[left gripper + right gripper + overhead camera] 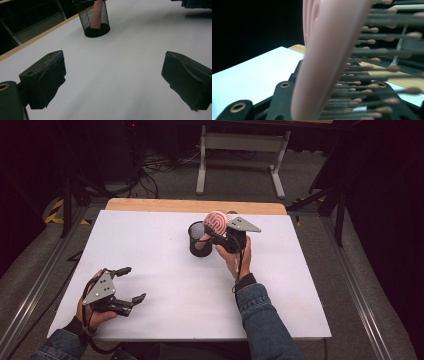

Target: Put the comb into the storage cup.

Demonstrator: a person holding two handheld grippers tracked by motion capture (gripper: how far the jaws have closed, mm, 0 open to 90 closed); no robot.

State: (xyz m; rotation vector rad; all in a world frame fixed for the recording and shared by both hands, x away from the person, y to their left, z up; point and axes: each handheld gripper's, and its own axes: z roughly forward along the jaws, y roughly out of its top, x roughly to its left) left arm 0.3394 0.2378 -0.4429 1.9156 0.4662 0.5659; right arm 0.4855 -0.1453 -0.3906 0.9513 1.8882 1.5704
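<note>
Right gripper (216,233): clamped on a pink hairbrush (216,221), handle down in the cup.
Cup (199,239): black mesh, upright, toward the table's (150,250) far edge, middle.
Left gripper (127,284): jaws wide apart, holding nothing, near the front-left corner.

Dim room, bright tabletop, blurred close-up
</note>
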